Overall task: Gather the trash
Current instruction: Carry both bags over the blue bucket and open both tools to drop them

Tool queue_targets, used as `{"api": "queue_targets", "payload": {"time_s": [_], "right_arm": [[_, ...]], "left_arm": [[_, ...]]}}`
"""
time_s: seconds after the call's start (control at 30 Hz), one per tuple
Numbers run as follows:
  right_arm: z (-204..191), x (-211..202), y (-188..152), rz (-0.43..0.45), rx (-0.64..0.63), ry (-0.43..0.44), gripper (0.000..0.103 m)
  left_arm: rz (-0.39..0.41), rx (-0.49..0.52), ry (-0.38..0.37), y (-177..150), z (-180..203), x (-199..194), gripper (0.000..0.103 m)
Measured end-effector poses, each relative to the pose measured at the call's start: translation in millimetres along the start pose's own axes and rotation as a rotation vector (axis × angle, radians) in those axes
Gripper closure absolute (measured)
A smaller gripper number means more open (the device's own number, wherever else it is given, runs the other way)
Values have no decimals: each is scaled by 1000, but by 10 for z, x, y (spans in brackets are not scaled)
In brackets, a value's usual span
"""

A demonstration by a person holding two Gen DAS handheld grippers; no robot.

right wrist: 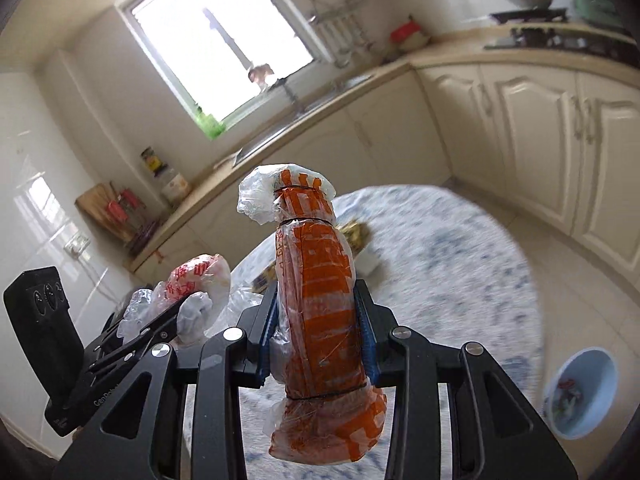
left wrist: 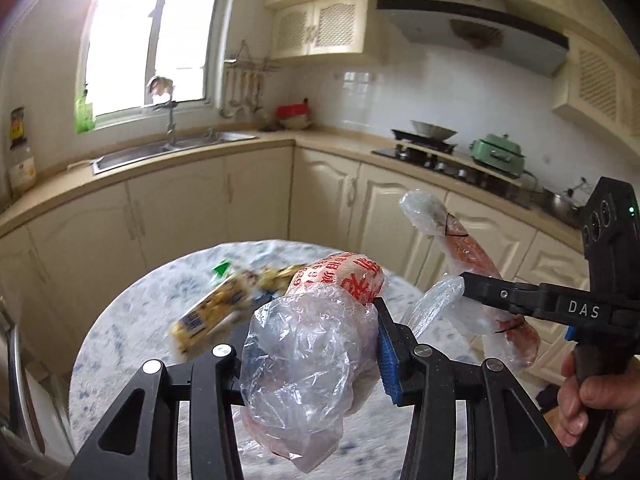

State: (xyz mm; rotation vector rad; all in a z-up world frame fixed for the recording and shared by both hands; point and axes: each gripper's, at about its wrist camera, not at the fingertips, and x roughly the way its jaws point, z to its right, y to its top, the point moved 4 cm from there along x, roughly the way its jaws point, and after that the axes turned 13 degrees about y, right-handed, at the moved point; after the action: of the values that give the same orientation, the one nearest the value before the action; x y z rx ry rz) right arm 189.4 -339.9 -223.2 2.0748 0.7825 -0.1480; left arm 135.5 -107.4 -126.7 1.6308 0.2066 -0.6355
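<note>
The left gripper [left wrist: 312, 340] pinches a crumpled clear bag with red print [left wrist: 308, 344]; the right gripper [right wrist: 316, 328] clamps an orange-printed rolled bag [right wrist: 316, 300], both held above the round table [right wrist: 460, 248]. At four o'clock on the floor, a pale-blue bin [right wrist: 600, 364] holds scraps. A yellow wrapper [left wrist: 212, 312] lies on the table at eleven o'clock of the left gripper.

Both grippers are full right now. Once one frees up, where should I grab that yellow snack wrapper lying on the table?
The yellow snack wrapper lies flat and long on the round table, so come from above and close the fingers across its narrow width near the middle. Motion blur hides its exact edges. The crumpled clear bag and orange-printed roll occupy the grippers now.
</note>
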Motion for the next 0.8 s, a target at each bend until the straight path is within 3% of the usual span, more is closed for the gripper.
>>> {"api": "queue_targets", "payload": {"time_s": [0.2, 0.37, 0.6, 0.8], "right_arm": [[355, -952, 113, 136, 16, -174, 68], [813, -1754, 25, 216, 58, -375, 68], [1665, -2530, -368, 246, 205, -570, 68], [2499, -2651, -795, 192, 333, -657, 68]], "left_arm": [[31, 71, -98, 158, 677, -40, 61], [23, 139, -216, 196, 1415, 65, 61], [-121, 200, -399, -49, 2468, 528, 61], [-274, 252, -470, -358, 3119, 1096, 61]]}}
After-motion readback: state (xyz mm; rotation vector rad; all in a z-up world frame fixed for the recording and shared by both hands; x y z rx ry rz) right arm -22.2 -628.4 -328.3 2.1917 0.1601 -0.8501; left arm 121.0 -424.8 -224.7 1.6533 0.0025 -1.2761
